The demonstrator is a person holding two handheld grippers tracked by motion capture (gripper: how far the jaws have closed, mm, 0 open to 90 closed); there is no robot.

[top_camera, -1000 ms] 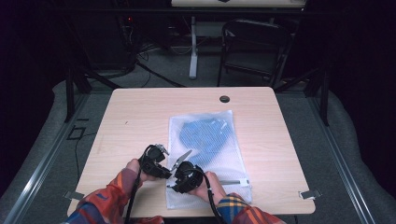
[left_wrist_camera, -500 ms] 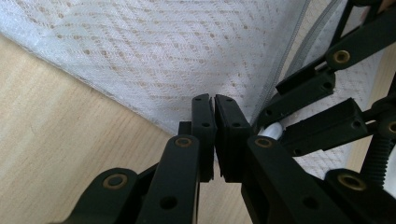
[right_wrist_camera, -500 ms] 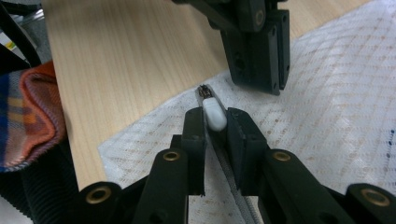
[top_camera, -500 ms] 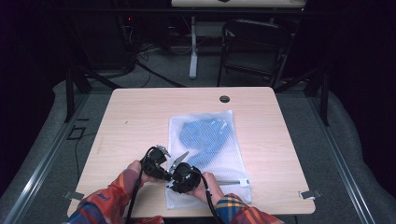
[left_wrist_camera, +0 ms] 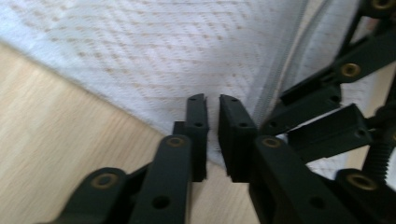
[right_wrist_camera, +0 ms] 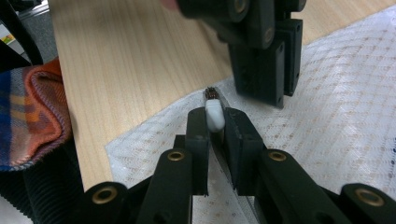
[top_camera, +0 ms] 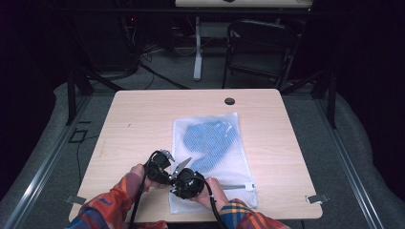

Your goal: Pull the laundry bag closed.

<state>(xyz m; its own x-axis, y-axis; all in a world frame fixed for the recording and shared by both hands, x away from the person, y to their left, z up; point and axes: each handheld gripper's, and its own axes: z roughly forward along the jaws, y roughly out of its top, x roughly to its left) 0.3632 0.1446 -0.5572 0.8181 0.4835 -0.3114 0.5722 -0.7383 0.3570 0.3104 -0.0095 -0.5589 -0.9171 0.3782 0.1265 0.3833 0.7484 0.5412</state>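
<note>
While both forearms, in plaid sleeves [top_camera: 112,210], come in over the near edge of the table [top_camera: 138,119], the two hands meet close together at the near left corner of a white mesh laundry bag [top_camera: 224,162]. In the high view the left gripper [top_camera: 168,168] points toward the right, and the right gripper [top_camera: 180,183] sits just beside it, nearer the table's front edge, its hand [top_camera: 212,188] resting on the bag.

Seen from the left gripper view, the left gripper [left_wrist_camera: 212,103] has its jaws drawn almost together on the bag's edge, a fold of mesh [left_wrist_camera: 154,70] pinched between the pads, with the zipper line [left_wrist_camera: 275,84] running just to one side. They have just been closing, with the mesh between them.

From the right gripper view, the right gripper [right_wrist_camera: 215,116] clamps the white zipper pull [right_wrist_camera: 214,115], which stands up between its pads at the end of the zipper; these jaws too have just been closing around it. The left gripper's jaws press down on the mesh just beyond.

The bag lies flat on the table's right-hand half, reaching from about the middle to near the front edge. Inside it, in the far half, lies a blue garment [top_camera: 210,143], bunched and seen through the mesh. The near half of the bag looks flat.
</note>
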